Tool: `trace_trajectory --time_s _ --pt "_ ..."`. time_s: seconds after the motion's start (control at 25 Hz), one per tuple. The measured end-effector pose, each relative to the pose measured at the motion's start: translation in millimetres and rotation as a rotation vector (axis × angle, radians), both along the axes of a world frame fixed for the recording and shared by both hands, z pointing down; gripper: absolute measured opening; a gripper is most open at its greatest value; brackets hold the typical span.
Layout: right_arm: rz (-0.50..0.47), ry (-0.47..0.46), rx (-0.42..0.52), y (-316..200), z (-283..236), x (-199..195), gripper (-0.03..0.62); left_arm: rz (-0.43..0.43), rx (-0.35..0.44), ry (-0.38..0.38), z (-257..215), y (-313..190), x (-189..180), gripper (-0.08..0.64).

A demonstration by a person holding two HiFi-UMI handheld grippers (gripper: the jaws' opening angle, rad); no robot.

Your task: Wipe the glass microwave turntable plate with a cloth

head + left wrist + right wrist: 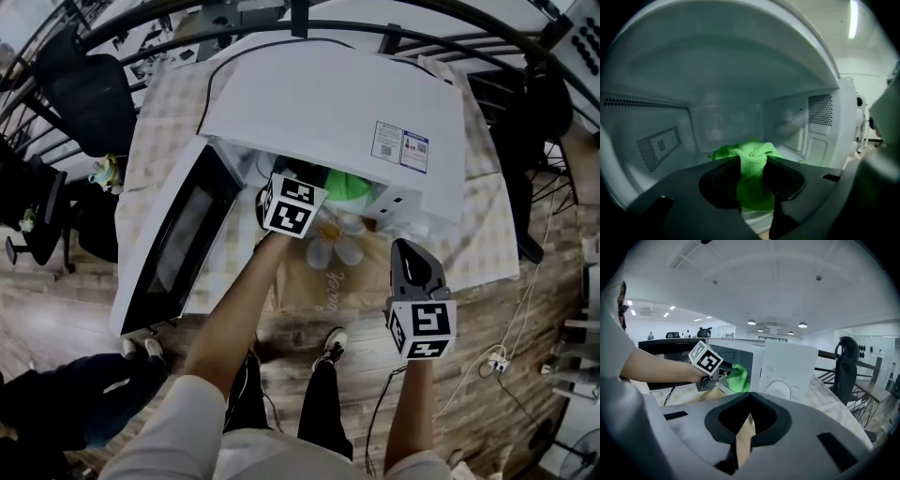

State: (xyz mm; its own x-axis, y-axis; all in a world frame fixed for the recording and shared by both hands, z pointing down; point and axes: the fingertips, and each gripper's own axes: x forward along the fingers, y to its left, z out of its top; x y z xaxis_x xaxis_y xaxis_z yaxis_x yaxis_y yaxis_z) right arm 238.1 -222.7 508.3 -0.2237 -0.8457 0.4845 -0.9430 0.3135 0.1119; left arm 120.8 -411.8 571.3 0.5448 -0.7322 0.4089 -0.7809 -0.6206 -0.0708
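Centrally, a white microwave (328, 112) stands on a counter (169, 103) covered with a checked cloth, its door (173, 244) swung open to the person's left. The left tool (751, 168) reaches into the oven cavity, and its jaws are clamped on a bright green cloth (754, 150). The cloth bunches between the jaws and spreads low in the cavity just beyond them. A pale curved edge shows under the cloth in the left gripper view. Whether this is the glass turntable plate cannot be told, and no view shows the plate clearly.

The right tool (751, 397) is held outside the oven, in front of the control panel and its round dial (779, 390), well apart from the cloth. Its jaws meet at the tips, with nothing between them. A tan mat with a white flower print (309, 281) lies on the counter in front of the open cavity, below both tools. The person's feet show on the wooden floor (75, 300) beneath.
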Motion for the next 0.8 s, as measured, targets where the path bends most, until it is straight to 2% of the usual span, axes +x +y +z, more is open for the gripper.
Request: trace_trajectory --time_s 0.12,0.24,0.32,0.44,0.8 --pt "-0.004 0.0 -0.011 -2 5 -2 0.015 -0.119 0.048 -0.04 -5 -29 -26 0.161" --pt "-0.008 0.001 -0.017 -3 8 -3 0.015 -0.166 0.007 -0.119 11 -43 -37 0.161" --pt "-0.011 0.002 -0.018 -4 8 -4 0.015 -0.166 -0.046 -0.158 26 -43 -40 0.161" --pt "-0.018 0.004 -0.018 -4 7 -5 0.015 -0.154 -0.062 -0.193 36 -38 -43 0.164" --pt "-0.021 -0.011 -0.011 4 3 -11 0.015 -0.06 -0.15 -0.173 37 7 -37 0.163"
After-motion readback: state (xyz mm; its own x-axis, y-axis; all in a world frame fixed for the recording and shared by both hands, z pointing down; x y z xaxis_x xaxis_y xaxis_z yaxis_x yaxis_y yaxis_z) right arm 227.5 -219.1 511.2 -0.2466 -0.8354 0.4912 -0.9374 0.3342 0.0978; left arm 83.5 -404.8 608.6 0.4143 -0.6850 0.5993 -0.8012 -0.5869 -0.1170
